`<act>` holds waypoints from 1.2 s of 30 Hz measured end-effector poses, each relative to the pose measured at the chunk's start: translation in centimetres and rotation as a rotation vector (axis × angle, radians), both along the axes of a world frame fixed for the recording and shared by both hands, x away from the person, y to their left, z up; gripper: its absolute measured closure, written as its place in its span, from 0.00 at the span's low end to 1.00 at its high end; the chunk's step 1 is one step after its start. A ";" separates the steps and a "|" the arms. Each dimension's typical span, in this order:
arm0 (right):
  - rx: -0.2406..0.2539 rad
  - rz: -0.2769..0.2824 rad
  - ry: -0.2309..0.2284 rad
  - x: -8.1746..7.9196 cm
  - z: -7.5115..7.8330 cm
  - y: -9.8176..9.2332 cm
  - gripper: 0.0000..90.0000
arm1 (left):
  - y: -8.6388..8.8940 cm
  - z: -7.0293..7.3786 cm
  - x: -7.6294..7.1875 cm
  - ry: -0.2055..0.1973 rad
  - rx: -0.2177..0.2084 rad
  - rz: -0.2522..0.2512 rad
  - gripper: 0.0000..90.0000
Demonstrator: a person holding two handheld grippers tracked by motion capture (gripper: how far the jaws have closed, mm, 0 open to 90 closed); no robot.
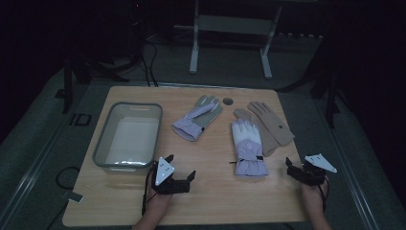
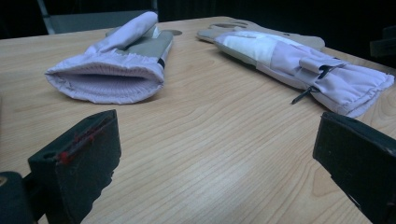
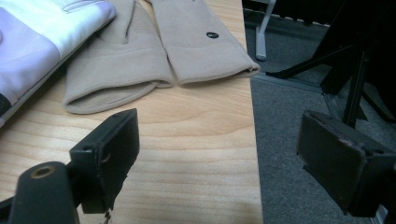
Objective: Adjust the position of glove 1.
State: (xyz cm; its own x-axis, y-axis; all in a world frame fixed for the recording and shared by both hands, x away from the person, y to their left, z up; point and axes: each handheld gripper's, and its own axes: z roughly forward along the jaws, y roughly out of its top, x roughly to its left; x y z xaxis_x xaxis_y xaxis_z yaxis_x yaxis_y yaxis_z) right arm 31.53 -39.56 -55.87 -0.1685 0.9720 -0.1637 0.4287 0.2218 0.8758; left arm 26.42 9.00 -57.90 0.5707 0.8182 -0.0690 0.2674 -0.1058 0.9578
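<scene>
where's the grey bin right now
In the high view the grey bin sits on the left part of the table, left of the lavender glove and just beyond the left claw.

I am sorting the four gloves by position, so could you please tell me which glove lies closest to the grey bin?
The lilac glove with the grey palm, lying alone beside the grey bin. The other lilac glove and both beige gloves lie together farther right.

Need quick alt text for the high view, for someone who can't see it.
Both grippers, left gripper and right gripper, rest open and empty at the near edge of a wooden table. Beyond them lie two lilac gloves and two beige gloves, with a grey bin at left.
</scene>
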 end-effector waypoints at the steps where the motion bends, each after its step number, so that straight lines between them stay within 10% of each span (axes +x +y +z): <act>1: -0.003 -0.003 0.009 0.0 0.0 0.0 0.15 | 0.0 0.0 0.0 0.000 0.001 0.000 0.01; 10: -0.040 -0.036 0.047 0.4 -0.1 0.3 0.13 | -0.1 0.0 -0.1 -0.005 0.009 0.001 0.01; 15: 0.126 0.031 0.217 1.1 -0.2 -0.7 0.16 | 0.0 0.0 -0.1 -0.005 0.009 -0.001 0.01; 36: 0.184 0.137 0.225 3.3 7.0 2.2 0.11 | 0.0 0.0 0.0 0.002 -0.003 -0.003 0.01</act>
